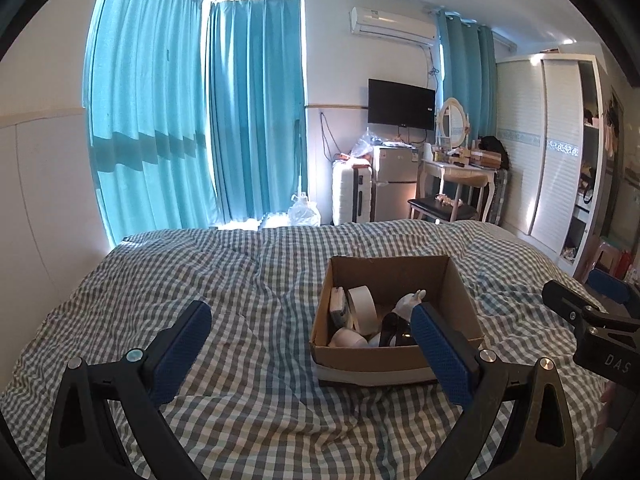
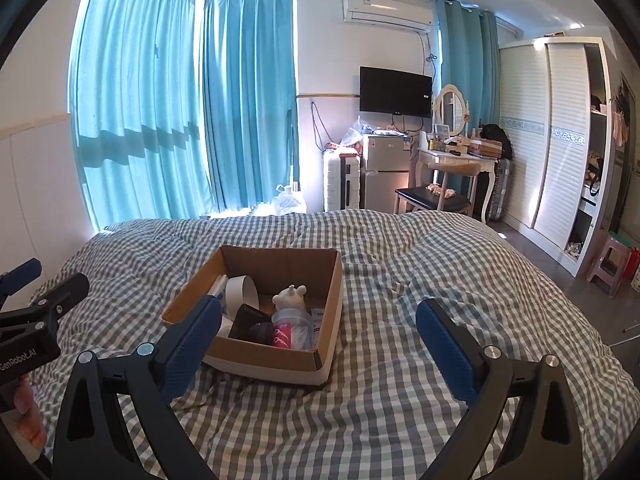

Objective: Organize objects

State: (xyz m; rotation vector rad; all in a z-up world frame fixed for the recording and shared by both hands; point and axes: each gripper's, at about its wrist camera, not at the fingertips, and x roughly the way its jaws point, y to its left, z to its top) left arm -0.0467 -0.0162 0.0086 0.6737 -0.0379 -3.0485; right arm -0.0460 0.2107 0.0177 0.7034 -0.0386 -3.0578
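Note:
An open cardboard box [image 1: 392, 276] [image 2: 264, 354] sits on the checked bed cover [image 1: 240, 264] [image 2: 420, 264]. Inside it lie a white tape roll [image 1: 362, 308] [image 2: 242, 290], a white plush toy [image 1: 410, 302] [image 2: 290, 296], a black object [image 2: 250, 324] and a clear container with a red label [image 2: 292, 330]. My left gripper [image 1: 312, 316] hovers open and empty just left of the box's front. On the box's right side my right gripper [image 2: 320, 310] is open with nothing in it. Each gripper shows at the other view's edge, the right gripper [image 1: 580, 308] and the left gripper [image 2: 40, 292].
Beyond the bed's foot stand a white suitcase [image 2: 340, 184], a small fridge [image 2: 384, 172], a dressing table with a mirror [image 2: 452, 160] and a chair [image 2: 432, 198]. A white wardrobe [image 2: 560, 140] and a pink stool [image 2: 608, 256] line the right wall. Teal curtains [image 2: 160, 100] cover the windows.

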